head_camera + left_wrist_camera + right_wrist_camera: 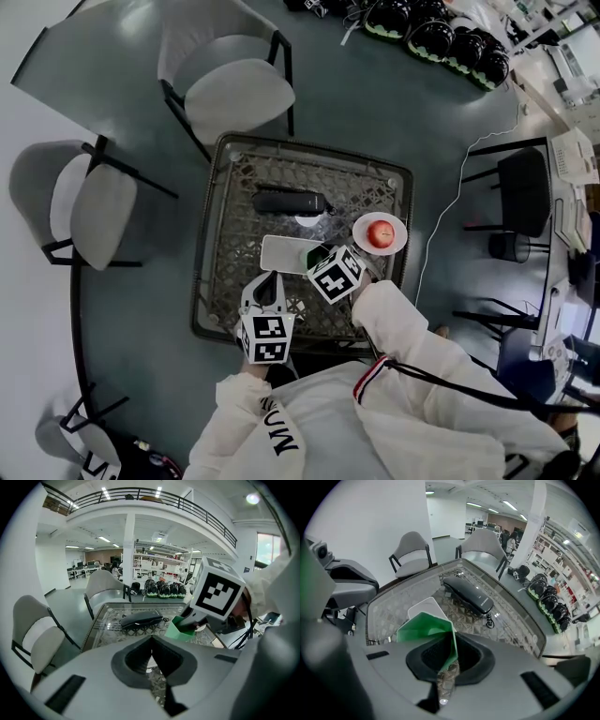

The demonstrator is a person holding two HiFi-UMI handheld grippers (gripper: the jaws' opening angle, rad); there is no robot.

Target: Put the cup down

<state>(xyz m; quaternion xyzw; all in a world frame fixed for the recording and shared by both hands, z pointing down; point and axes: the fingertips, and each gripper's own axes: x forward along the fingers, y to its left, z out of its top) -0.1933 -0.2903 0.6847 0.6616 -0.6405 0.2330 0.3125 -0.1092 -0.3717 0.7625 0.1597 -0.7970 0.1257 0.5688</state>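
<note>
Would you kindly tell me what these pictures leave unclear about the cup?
- Base of the green cup: in the right gripper view, covered by the right hand-held gripper; in the head view, by its marker cube.
- Cup touching the white tray or not: same cover.
- Black device's print: too small, every view.

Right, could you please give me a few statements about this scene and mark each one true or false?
1. The right gripper is shut on the wall of the green cup. True.
2. The left gripper grips the black device. False: its jaws are together on nothing, and the black device lies on the table.
3. The red apple lies in the white tray. False: it sits on the round plate, apart from the white tray.
4. A grey chair stands at the table's far side. True.
</note>
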